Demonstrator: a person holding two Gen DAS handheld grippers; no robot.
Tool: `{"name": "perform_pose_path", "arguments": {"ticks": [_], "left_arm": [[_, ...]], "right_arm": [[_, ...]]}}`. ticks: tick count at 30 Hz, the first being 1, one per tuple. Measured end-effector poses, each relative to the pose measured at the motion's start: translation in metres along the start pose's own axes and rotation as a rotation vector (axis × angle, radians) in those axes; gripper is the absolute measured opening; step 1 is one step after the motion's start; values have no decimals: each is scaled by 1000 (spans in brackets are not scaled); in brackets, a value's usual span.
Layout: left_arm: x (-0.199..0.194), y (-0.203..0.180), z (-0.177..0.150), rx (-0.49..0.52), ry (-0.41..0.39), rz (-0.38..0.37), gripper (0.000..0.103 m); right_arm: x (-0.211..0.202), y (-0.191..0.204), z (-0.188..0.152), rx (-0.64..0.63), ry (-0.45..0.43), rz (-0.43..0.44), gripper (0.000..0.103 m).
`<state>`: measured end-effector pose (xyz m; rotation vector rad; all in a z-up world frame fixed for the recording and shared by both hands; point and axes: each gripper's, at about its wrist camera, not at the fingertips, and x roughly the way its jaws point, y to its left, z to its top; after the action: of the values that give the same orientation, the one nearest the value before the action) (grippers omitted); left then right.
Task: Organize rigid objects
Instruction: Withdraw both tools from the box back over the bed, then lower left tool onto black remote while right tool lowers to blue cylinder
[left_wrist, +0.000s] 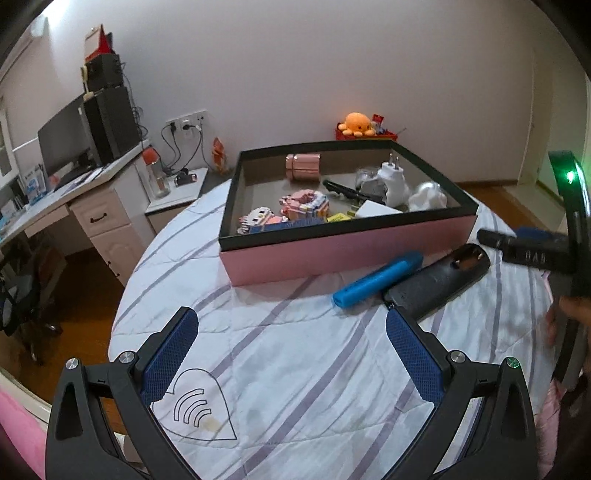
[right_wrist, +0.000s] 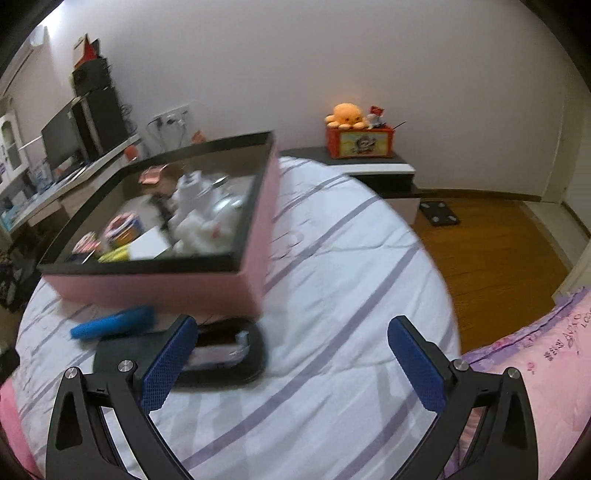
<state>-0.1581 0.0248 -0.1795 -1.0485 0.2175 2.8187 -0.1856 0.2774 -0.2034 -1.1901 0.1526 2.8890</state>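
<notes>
- Box (left_wrist: 347, 251), pink-walled, sits at twelve o'clock from the left gripper (left_wrist: 291, 354); lift items over its rim.
- Black case (left_wrist: 439, 280) at one o'clock: take it across its narrow width.
- Blue bar (left_wrist: 376, 280) touches the case; separate it first.
- Both grippers, the right gripper (right_wrist: 291, 362) too, are spread wide and empty.

Room light is dim and warm; we see the brightest patch on the white wall (left_wrist: 332, 55), falling off to dark vignette at every corner. Fisheye bends the wall line and the bed edge hard (worse toward the rim). Left wrist view is fairly sharp; a green LED (left_wrist: 570, 176) flares at far right. Right wrist view is smeared by motion: the pink box (right_wrist: 166, 291) and its contents are blurred, while the blue fingers (right_wrist: 170, 362) stay crisp. Shadows are soft.
</notes>
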Motion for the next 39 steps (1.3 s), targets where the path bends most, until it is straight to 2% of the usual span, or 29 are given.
{"name": "perform_pose_path", "arguments": {"ticks": [3,8,16,21,25,26,31,35,39], "left_arm": [[2,3,1,-15,1,-6,103],[4,4,1,-14,13,-10,103],[0,7,-3,-18,20,-11,103],[-5,11,-6,-34,25,-18,103],[-5,13,-10,-55,39,-29,103],[-5,14,-11,-69,44,-31,103],[7,0,-14,-133,74,-43,103],[21,-29,-10,-124,101,-53,103],[44,-56,-5,-147,162,-81,103]], "right_arm": [[5,-11,4,-11,4,-101,103],[28,-21,6,-29,83,-95,103],[23,-2,-5,-141,153,56,103],[7,41,-24,-256,187,179,103],[-7,80,-33,-328,180,338,103],[-11,83,-34,-330,174,353,103],[-20,66,-28,-289,109,212,103],[-13,37,-24,-221,123,165,103],[-11,25,-25,-185,123,160,103]]}}
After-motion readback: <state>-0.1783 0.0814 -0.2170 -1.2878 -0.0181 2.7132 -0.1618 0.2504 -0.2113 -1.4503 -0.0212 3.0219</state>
